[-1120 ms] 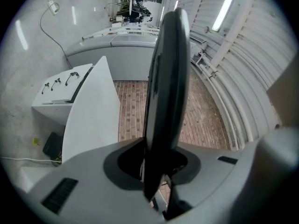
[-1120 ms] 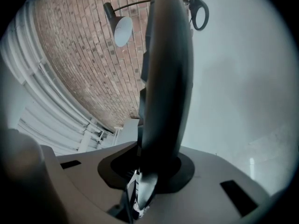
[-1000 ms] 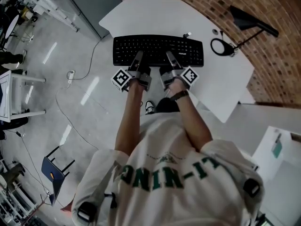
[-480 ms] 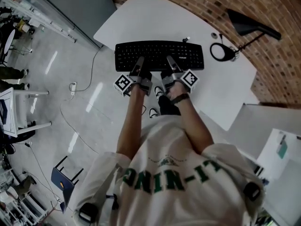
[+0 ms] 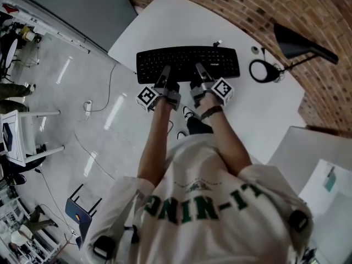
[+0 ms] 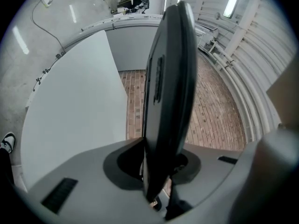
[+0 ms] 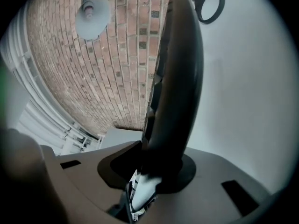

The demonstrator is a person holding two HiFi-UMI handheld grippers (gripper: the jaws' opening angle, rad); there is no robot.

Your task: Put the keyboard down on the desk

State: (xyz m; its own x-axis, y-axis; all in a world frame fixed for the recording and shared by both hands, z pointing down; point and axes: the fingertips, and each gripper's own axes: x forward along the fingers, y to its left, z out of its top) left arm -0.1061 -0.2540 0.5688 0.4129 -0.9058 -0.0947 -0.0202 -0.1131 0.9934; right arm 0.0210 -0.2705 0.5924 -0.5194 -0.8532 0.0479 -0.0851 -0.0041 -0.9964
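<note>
Head view shows the keyboard [image 5: 188, 62], its near edge clamped in both the left gripper [image 5: 164, 73] and right gripper [image 5: 198, 72], now carried further forward over the desk [image 5: 181, 21] beneath them, so lowering seems next.

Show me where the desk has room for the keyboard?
The white desk is bare between the keyboard and the brick wall, and along its near right edge. Only the lamp corner is crowded.
</note>
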